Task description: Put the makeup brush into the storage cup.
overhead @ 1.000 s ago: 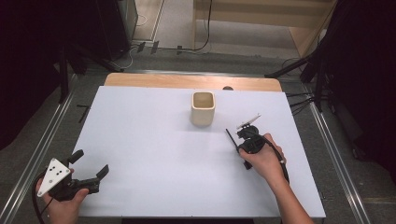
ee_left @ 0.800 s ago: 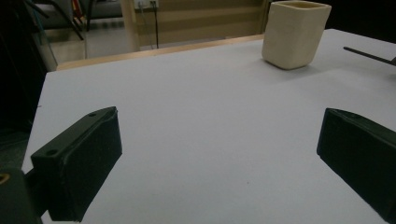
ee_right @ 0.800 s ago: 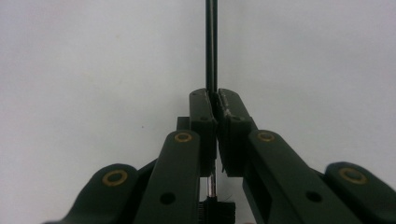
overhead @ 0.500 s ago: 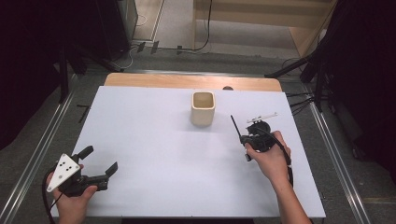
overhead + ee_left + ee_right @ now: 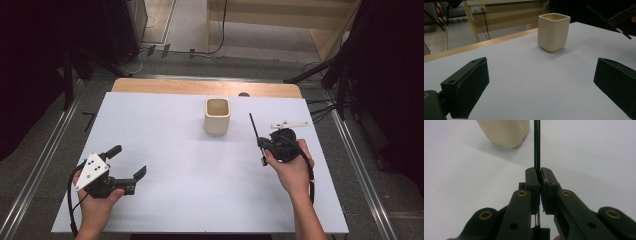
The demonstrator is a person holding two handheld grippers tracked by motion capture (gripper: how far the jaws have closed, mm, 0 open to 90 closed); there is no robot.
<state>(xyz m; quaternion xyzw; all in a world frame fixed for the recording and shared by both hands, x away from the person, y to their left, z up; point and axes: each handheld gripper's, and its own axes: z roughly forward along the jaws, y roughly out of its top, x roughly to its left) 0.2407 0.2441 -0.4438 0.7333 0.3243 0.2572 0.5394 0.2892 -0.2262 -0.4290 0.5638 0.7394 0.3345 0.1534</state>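
Two tools are over the white counter point(image 5: 165, 200): the right tool point(image 5: 263, 148), clamped shut on a thin black brush point(image 5: 255, 131), has lifted it nearer the cream cup point(image 5: 217, 116) just ahead-left, ready for insertion, while the left tool point(image 5: 127, 161), jaws wide and empty, has edged inward.

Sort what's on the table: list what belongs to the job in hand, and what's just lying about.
In the job:
- black stick, clamped in the shut right gripper
- cream cup, the likely target
- left gripper, open and holding nothing

Lying about:
- small dark thing at the table's far edge
- cables on the floor beyond
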